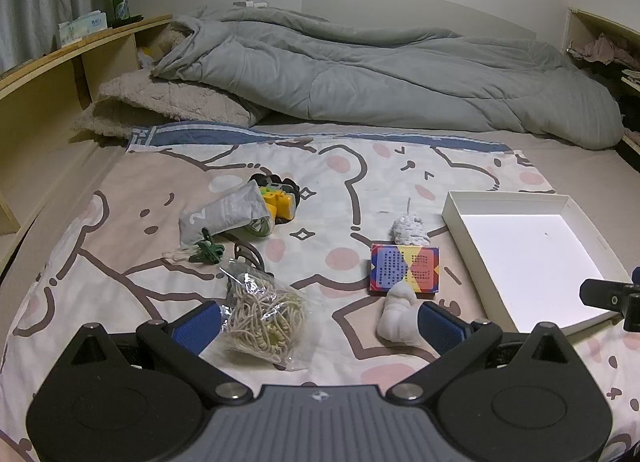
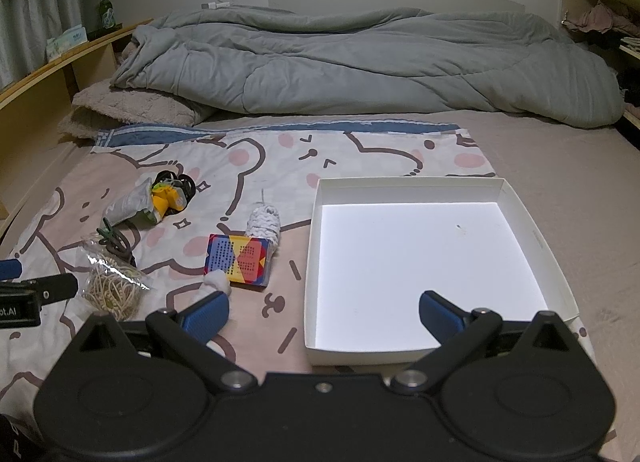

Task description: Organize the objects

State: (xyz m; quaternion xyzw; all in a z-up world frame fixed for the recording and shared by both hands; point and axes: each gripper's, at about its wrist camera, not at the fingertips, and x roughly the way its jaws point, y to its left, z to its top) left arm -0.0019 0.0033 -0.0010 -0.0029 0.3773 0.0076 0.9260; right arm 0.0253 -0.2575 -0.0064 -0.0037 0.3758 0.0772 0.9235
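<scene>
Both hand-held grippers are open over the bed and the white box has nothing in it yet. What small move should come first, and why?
Probably ease the left hand-held gripper forward and down around the clear bag of string. Its fingers stand wide open, the bag lies nearest, just ahead of its left finger, and the white box waits to the right, in front of the open right hand-held gripper.

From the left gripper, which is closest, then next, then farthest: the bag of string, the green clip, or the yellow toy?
Judged in the left wrist view, from the left gripper:
1. Bag of string, right beside the left finger.
2. Green clip, farther up, to the left.
3. Yellow toy, farthest, beside the grey pouch.
</scene>
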